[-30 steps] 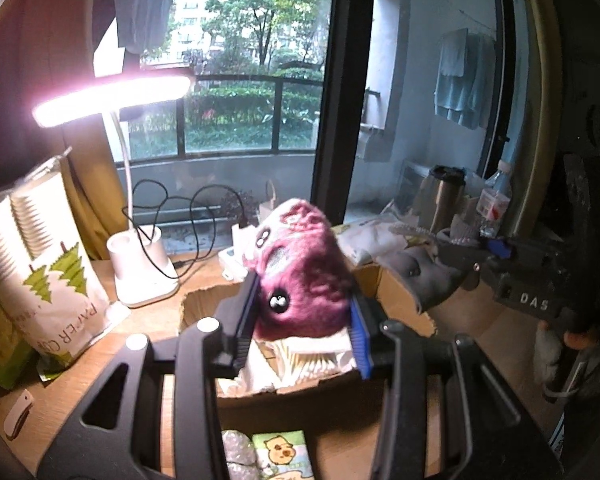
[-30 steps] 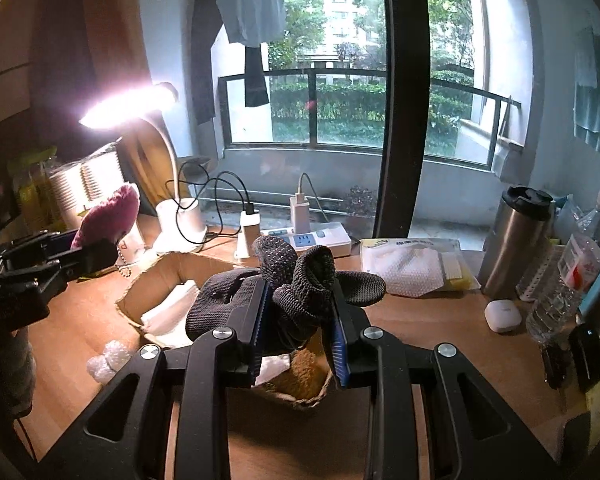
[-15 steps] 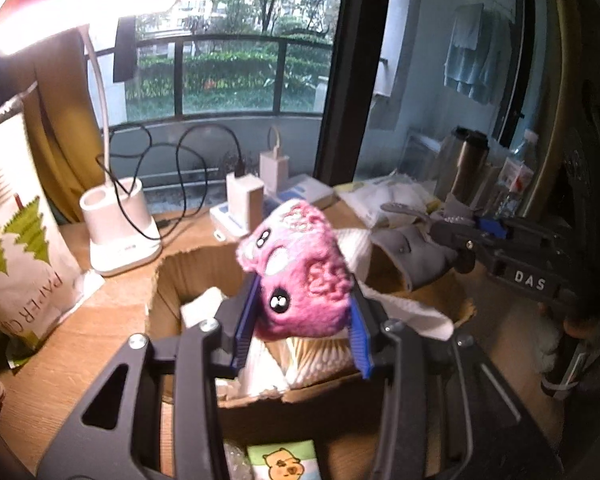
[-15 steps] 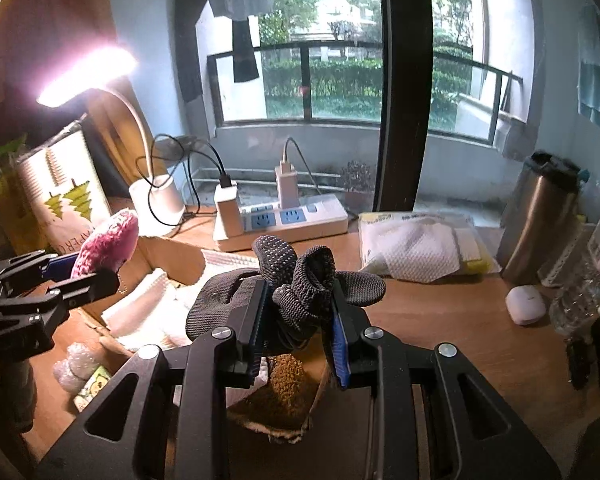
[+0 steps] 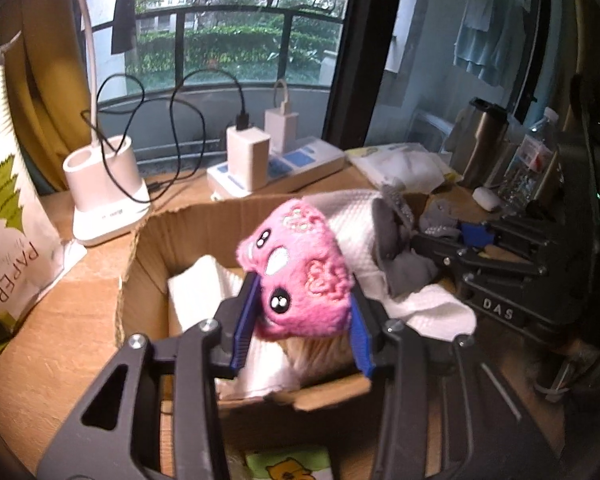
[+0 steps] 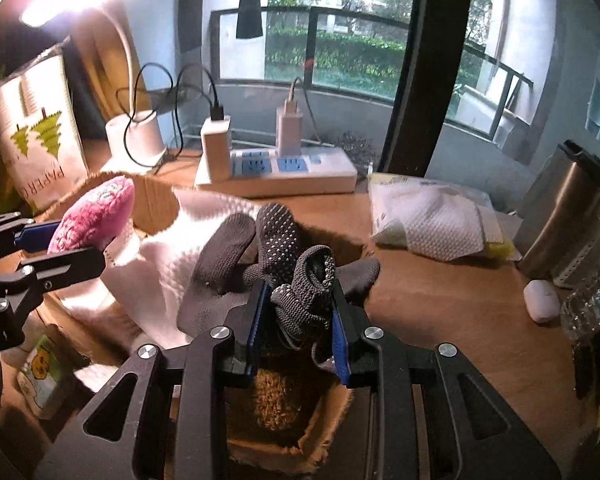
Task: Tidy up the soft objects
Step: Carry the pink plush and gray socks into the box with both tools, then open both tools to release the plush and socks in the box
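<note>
The left gripper (image 5: 302,316) is clamped on a pink plush toy (image 5: 300,268), held just above the open cardboard box (image 5: 148,248) on the wooden bench (image 5: 60,320). The right gripper (image 6: 298,330) is closed on grey grip-dot socks (image 6: 276,248), bunched between its blue pads and hanging over the right end of the same box. Inside the box lie white quilted cloths (image 5: 204,284) and something tan and fuzzy at the near right corner — what it is cannot be told.

The step in hand looks like the drop-off: both soft items are over the box but not yet let go. Next, each gripper would need to sink a little further so its load rests on the cloths, then spread its fingers and lift clear. The two grippers sit near each other — releasing one at a time would avoid a knock. A power strip (image 6: 276,176) with chargers lies beyond the box, and a steel tumbler (image 6: 560,216) stands far right.
</note>
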`<state>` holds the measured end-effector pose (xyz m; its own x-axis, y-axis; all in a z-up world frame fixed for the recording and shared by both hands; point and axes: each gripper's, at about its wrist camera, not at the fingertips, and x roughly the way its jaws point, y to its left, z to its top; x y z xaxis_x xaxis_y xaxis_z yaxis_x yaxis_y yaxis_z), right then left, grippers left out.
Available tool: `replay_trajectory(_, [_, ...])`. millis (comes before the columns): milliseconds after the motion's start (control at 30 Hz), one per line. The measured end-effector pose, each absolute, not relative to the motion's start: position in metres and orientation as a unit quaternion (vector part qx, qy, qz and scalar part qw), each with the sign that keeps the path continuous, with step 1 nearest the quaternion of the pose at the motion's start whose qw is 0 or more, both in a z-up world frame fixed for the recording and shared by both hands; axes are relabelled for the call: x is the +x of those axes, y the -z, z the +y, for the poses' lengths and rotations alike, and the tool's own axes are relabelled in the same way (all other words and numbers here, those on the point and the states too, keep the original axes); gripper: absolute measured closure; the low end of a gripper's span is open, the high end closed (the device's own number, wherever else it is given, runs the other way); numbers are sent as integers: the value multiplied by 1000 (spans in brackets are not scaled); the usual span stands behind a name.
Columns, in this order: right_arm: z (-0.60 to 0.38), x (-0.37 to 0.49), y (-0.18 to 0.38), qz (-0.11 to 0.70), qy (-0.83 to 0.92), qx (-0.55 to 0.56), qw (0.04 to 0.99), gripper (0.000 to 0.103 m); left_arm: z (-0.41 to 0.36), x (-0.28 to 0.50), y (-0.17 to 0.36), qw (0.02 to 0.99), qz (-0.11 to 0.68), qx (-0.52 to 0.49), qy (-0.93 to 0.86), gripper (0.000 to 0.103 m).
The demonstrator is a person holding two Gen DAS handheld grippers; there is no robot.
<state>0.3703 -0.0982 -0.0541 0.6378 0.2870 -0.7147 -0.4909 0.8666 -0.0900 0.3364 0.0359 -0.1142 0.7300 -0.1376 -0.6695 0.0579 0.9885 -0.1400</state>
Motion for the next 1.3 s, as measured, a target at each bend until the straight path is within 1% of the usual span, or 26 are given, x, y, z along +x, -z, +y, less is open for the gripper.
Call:
replay_trajectory(67, [-97, 371, 55, 364, -214, -143, 895, 73, 37, 339, 117, 926, 370, -56, 49, 58])
replay_trajectory(167, [-97, 372, 56, 367, -210, -144, 895, 71, 37, 339, 118, 924, 374, -59, 48, 51])
replay_trajectory(333, [-96, 371, 52, 374, -213, -140, 892, 68, 36, 337, 114, 927, 368, -54, 45, 50])
replay_trajectory(467, [-99, 368, 45, 369, -211, -131, 896, 52, 37, 332, 110, 930, 362, -52, 40, 48])
replay_trajectory(567, [-102, 363, 38, 362, -209, -128, 900, 48, 38, 326, 105, 933, 354, -55, 41, 36])
replay_trajectory(600, [-103, 361, 36, 359, -207, -128, 901, 48, 38, 325, 103, 934, 351, -57, 41, 36])
replay_trajectory(1300, [-98, 303, 1, 334, -224, -128, 907, 46, 44, 270, 76, 947, 313, -65, 37, 36])
